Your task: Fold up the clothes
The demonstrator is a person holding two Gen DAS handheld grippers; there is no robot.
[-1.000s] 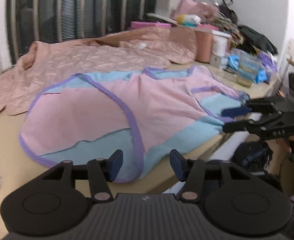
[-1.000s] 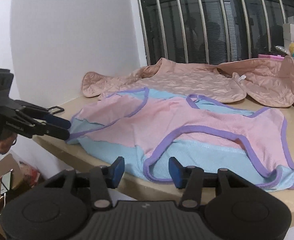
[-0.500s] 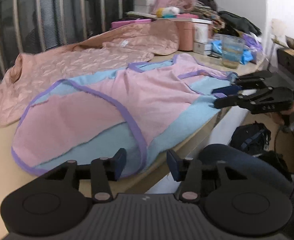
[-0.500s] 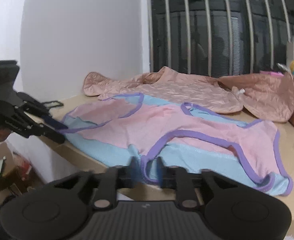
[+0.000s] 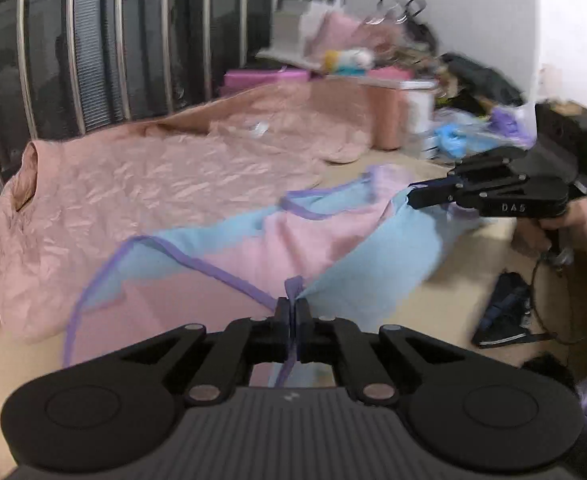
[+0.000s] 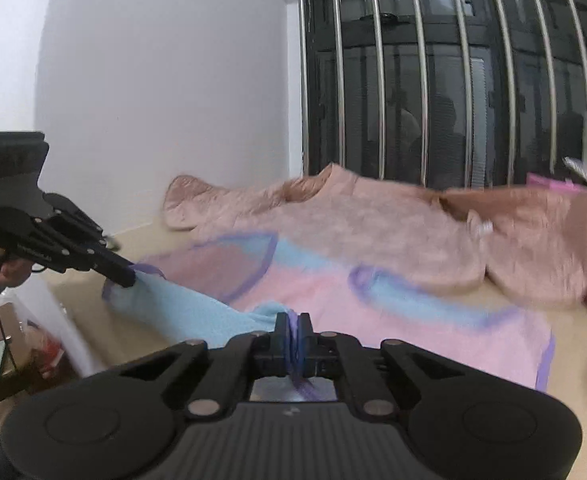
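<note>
A pink and light-blue garment with purple trim [image 5: 253, 252] lies on the beige table, its near hem lifted. My left gripper [image 5: 292, 312] is shut on the purple-trimmed hem. My right gripper [image 6: 292, 328] is shut on the hem at the other end. In the left wrist view the right gripper [image 5: 417, 196] holds the blue edge at the right. In the right wrist view the left gripper [image 6: 127, 278] holds the blue edge at the left, and the garment [image 6: 373, 300] spreads out behind it.
A quilted peach garment [image 5: 133, 184] lies behind the pink one, under a barred window [image 6: 453, 80]. Boxes, a pink tub [image 5: 385, 120] and clutter fill the table's far right end. A white wall [image 6: 153, 100] stands at the left. The table edge [image 5: 485, 240] drops to floor clutter.
Both grippers have closed on the garment's near hem and lifted it off the table edge. The blue edge now stretches between them, and the views have risen and shifted.
</note>
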